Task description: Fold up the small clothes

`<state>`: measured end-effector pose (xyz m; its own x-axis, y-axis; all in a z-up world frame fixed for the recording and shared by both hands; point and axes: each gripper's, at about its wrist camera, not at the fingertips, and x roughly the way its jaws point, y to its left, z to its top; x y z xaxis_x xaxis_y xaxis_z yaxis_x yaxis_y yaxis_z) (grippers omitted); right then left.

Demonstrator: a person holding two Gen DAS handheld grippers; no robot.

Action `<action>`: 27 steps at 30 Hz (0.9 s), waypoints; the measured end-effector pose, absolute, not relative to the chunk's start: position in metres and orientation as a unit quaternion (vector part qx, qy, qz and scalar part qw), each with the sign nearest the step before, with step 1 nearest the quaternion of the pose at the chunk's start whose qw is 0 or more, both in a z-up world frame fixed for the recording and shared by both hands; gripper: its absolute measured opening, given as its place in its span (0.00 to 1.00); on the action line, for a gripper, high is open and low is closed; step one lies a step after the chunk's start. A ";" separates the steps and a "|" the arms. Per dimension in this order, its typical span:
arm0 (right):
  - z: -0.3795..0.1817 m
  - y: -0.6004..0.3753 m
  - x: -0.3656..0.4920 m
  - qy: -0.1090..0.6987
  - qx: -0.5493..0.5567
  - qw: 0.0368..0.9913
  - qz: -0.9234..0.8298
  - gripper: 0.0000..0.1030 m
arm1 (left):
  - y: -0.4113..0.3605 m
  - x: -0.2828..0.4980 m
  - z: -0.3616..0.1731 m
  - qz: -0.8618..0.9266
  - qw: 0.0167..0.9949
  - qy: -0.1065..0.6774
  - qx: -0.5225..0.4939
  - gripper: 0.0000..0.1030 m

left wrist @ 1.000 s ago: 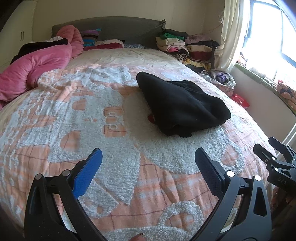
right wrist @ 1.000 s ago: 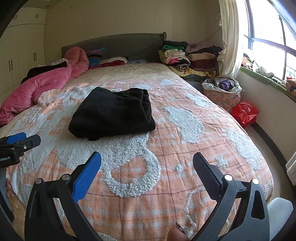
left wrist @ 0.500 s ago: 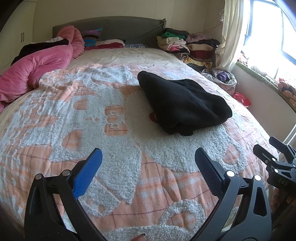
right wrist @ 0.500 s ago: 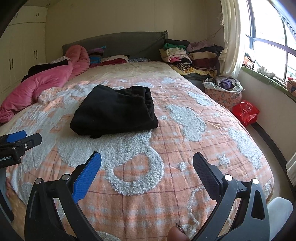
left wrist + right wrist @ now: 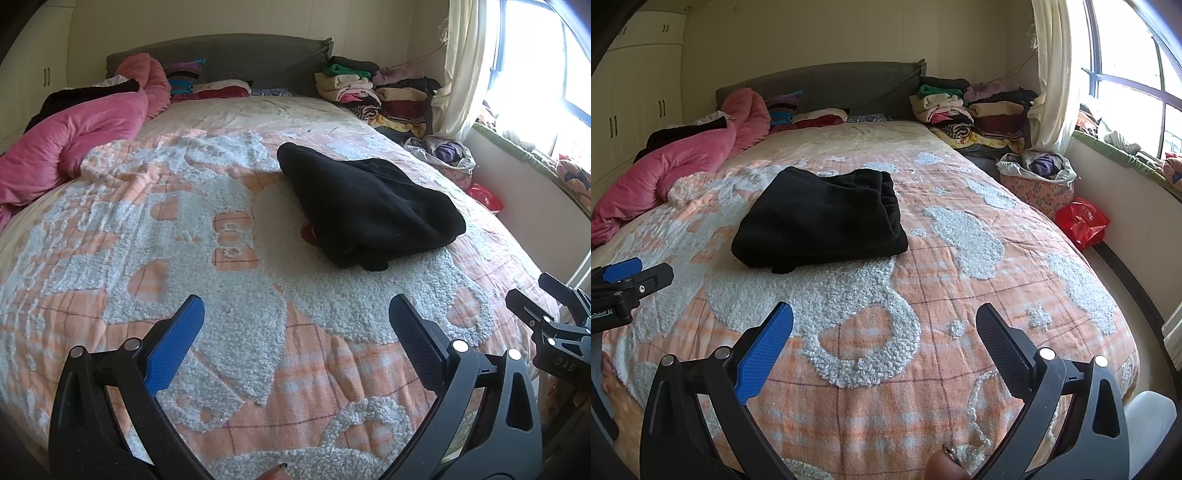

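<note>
A black garment lies folded in a thick bundle on the orange and white bedspread; it also shows in the right wrist view. My left gripper is open and empty, hovering above the bedspread well short of the garment. My right gripper is open and empty, also short of the garment. The right gripper shows at the right edge of the left wrist view. The left gripper shows at the left edge of the right wrist view.
A pink duvet lies bunched along the bed's left side. Stacks of folded clothes sit at the far right by the headboard. A floral basket and a red bag stand on the floor beside the bed.
Both grippers have drifted slightly, so the black garment sits a little farther right and higher in the views. Both stay open and empty. The garment has not moved.
</note>
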<state>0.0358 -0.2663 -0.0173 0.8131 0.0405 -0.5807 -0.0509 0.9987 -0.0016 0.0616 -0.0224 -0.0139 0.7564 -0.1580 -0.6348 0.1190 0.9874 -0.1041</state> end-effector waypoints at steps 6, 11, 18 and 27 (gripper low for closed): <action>-0.017 -0.266 0.036 0.305 -0.008 0.952 0.024 0.96 | -0.023 0.062 -0.015 -0.073 0.936 0.343 -0.027 0.91; -0.017 -0.266 0.035 0.304 -0.008 0.952 0.023 0.96 | -0.022 0.062 -0.015 -0.068 0.936 0.343 -0.026 0.91; -0.017 -0.265 0.036 0.304 -0.008 0.952 0.023 0.96 | -0.022 0.062 -0.015 -0.059 0.936 0.346 -0.017 0.91; -0.018 -0.265 0.035 0.306 -0.008 0.952 0.024 0.96 | -0.022 0.062 -0.016 -0.057 0.936 0.348 -0.017 0.91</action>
<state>0.0354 -0.2648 -0.0180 0.8111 0.0403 -0.5835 -0.0495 0.9988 0.0001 0.0624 -0.0221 -0.0157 0.7517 -0.1180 -0.6488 0.0944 0.9930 -0.0712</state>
